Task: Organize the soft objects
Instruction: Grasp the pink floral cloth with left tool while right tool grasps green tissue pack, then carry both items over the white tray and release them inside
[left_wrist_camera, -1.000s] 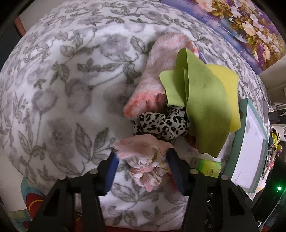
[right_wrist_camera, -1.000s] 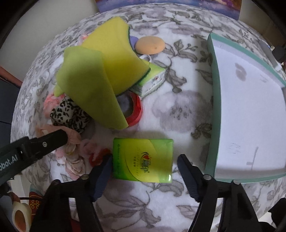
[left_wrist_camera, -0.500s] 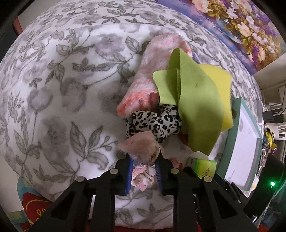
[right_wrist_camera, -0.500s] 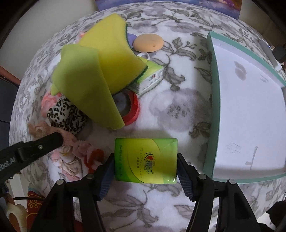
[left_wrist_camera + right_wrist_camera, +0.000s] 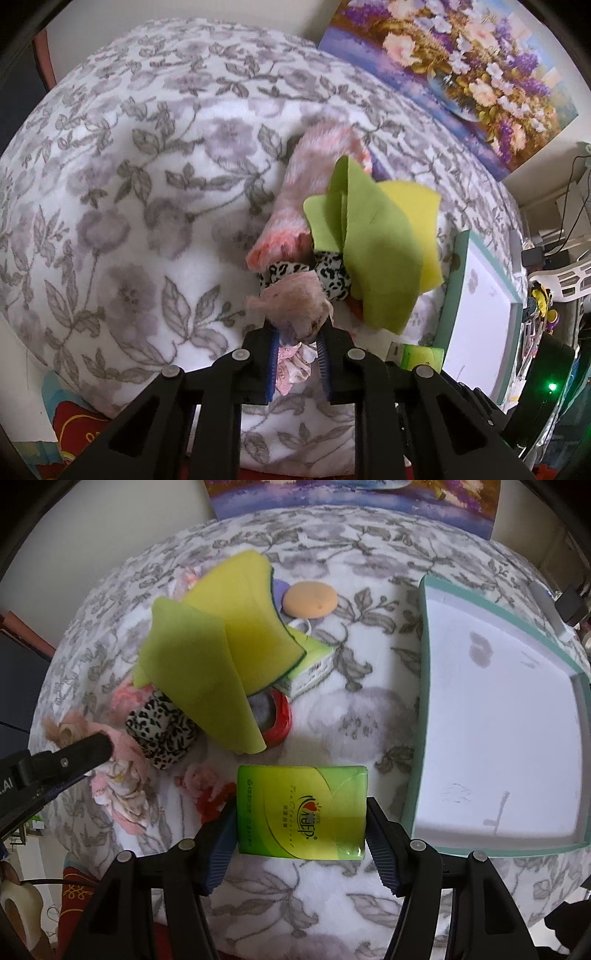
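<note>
My left gripper (image 5: 297,332) points down at a flowered blanket, its jaws closing on a pink floral scrunchie (image 5: 295,299) that bulges above the pads and hangs below them. From the right wrist view the scrunchie (image 5: 122,775) dangles from one black finger (image 5: 74,753). My right gripper (image 5: 300,808) is shut on a green tissue pack (image 5: 301,810), one pad against each short side. A leopard scrunchie (image 5: 162,734), a green cloth (image 5: 195,672), a yellow sponge (image 5: 243,620) and a fluffy pink sock (image 5: 306,184) lie piled together.
A white tray with a teal rim (image 5: 421,701) lies at the right. An orange puff (image 5: 310,600), a red ring (image 5: 282,716), a small white and green box (image 5: 310,664) and a red-pink scrunchie (image 5: 207,786) sit near the pile. A flower painting (image 5: 461,74) leans behind.
The left jaws came together on the pink scrunchie and lifted it. The right jaws narrowed onto the green tissue pack and rose a little with it.
</note>
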### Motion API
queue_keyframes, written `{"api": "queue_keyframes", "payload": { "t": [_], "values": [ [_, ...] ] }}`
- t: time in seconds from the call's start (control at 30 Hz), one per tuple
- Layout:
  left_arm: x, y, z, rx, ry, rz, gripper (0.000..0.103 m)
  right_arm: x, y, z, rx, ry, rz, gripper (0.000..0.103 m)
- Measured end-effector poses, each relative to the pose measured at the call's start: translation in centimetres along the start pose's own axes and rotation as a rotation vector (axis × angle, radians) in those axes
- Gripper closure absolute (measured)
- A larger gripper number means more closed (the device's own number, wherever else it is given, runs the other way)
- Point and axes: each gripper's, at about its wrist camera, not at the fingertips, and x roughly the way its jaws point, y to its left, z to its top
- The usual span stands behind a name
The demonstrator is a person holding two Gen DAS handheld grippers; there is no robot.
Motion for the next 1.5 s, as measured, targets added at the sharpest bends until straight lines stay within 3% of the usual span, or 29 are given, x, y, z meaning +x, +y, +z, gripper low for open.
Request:
{"api": "queue_keyframes", "payload": {
  "t": [0.27, 0.47, 0.8, 1.13, 1.5],
  "values": [
    [-2.0, -0.7, -0.1, 0.026, -0.069, 0.005, 0.084, -3.2, -1.1, 0.2, 0.041, -0.058, 0.023, 0.036],
    [-3.5, -2.2, 0.3, 0.06, -0.114, 0.028, 0.084, -4.7, -3.3, 0.9, 0.097, -0.101, -0.015, 0.036],
    [-4.5, -10.3, 1.0, 0.217, -0.127, 0.016, 0.084, -5.6, -9.9, 1.7, 0.266, -0.139, -0.082, 0.036],
    [-1.1, -20.2, -0.2, 0.403, -0.101, 0.007, 0.084, -4.3, -17.5, 1.0, 0.468, -0.111, -0.14, 0.036],
    [4.4, -27.1, -2.1, 0.553, -0.101, -0.067, 0.084, -2.8, -24.0, 0.5, 0.593, -0.095, -0.191, 0.035]
  ]
}}
